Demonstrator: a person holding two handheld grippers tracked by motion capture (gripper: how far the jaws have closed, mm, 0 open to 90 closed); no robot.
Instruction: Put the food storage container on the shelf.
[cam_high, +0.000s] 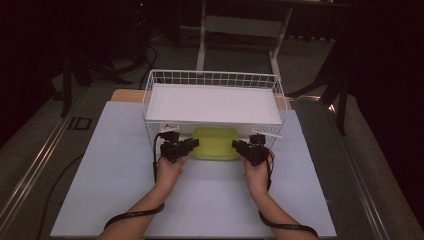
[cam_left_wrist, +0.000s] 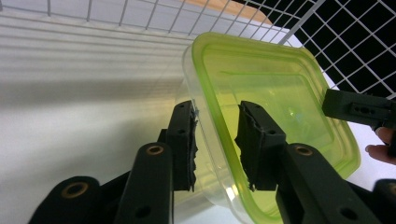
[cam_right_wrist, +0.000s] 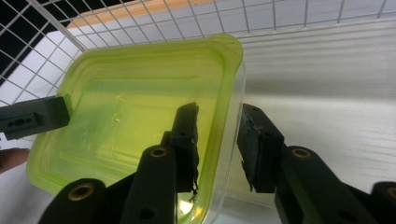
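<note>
L gripper (cam_left_wrist: 215, 140) & R gripper (cam_right_wrist: 218, 140) straddled lime-lidded clear plastic box (cam_high: 216, 143) rims at wire basket's (cam_high: 150, 100) front edge, jaws slack, not pinching; should've released evenly, w/o nudging

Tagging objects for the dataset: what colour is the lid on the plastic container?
Translucent yellow-green lid on a clear container; clearest in the left gripper view.

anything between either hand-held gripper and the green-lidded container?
Nothing visible. The left hand-held gripper and right hand-held gripper each straddle an edge of the container, jaws apart and not clearly pressing. It sits under the white shelf of the wire basket.
</note>
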